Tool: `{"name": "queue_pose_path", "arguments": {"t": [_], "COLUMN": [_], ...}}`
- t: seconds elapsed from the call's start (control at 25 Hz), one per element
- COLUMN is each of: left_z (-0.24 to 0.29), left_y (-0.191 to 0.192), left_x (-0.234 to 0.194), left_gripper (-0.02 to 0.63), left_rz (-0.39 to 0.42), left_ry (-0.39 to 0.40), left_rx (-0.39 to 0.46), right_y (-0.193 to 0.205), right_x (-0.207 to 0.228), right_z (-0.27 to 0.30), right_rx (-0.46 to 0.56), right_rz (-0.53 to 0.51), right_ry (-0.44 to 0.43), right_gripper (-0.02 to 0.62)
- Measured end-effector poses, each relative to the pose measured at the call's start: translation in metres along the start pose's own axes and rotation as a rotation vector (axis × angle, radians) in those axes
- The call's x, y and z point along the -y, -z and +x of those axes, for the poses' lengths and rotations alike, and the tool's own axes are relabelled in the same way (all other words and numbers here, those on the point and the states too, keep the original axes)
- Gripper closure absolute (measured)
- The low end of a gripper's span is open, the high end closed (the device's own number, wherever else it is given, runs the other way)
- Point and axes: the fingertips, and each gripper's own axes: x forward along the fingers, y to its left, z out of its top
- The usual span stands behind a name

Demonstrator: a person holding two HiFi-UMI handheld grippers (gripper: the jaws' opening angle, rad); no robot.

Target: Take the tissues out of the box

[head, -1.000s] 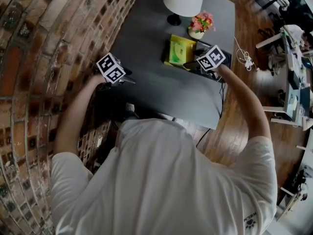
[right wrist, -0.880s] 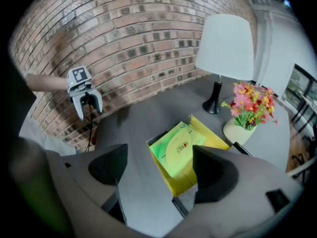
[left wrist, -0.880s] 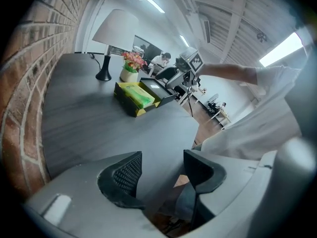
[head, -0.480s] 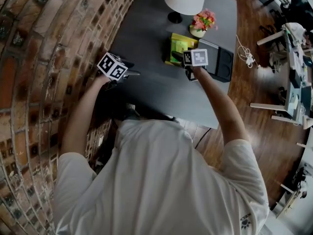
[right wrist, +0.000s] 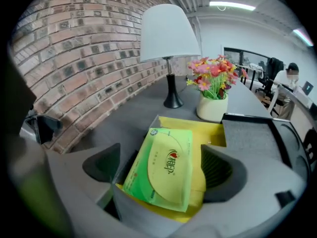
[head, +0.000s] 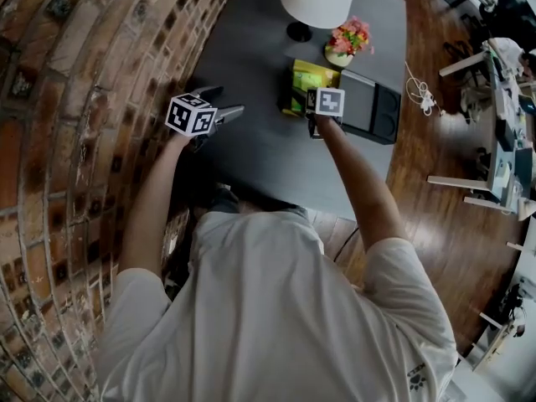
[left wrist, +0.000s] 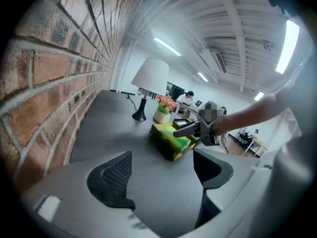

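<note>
A: Looking down the right gripper [right wrist: 158, 171], are its jaws on anything?

B: No. They have just been opening and now stand wide, one on each side of the green tissue pack [right wrist: 163, 165], with the pads off it.

A: Where is the pack?

B: It lies tilted in the open yellow box [right wrist: 213, 132]. The box sits on the grey table [head: 268, 153], near the flower pot [right wrist: 212, 108] and the white lamp [right wrist: 168, 33]. A dark tray [right wrist: 247, 140] lies just beside the box.

A: And the left gripper [left wrist: 163, 175]?

B: Its jaws have also just been opening. They are wide, with only bare table between them. It hovers by the brick wall [left wrist: 49, 73], well apart from the box.
</note>
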Motion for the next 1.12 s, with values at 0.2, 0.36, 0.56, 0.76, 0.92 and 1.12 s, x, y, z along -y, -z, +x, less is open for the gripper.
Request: {"name": "queue_pose_path", "arguments": {"t": [0.2, 0.36, 0.56, 0.76, 0.92, 1.12], "left_z": [0.006, 0.006, 0.001, -0.006, -0.013, -0.021], "left_y": [-0.016, -0.028, -0.042, -0.057, -0.067, -0.073], "left_x": [-0.009, -0.016, -0.023, -0.018, -0.009, -0.003], "left_gripper": [0.196, 0.183, 0.173, 0.175, 0.175, 0.175], "left_rz": [0.05, 0.112, 0.174, 0.278, 0.297, 0.237], "left_ry": [-0.064, -0.122, -0.176, -0.242, -0.26, -0.268], "left_rx": [0.087, 0.15, 0.223, 0.286, 0.332, 0.394], "right_y": [0.002, 0.012, 0.015, 0.035, 0.037, 0.017], "right_x": [0.0, 0.01, 0.009, 0.013, 0.008, 0.002], "right_z": [0.011, 0.016, 0.02, 0.023, 0.025, 0.019], "right_rx": [-0.003, -0.051, -0.071, -0.164, -0.199, -0.111], "right_rz": [-0.041, -0.028, -0.037, -0.011, -0.022, -0.125], "right_ry": [0.033, 0.085, 0.085, 0.104, 0.076, 0.047], "right_gripper": [0.077, 0.109, 0.109, 0.117, 0.161, 0.17]}}
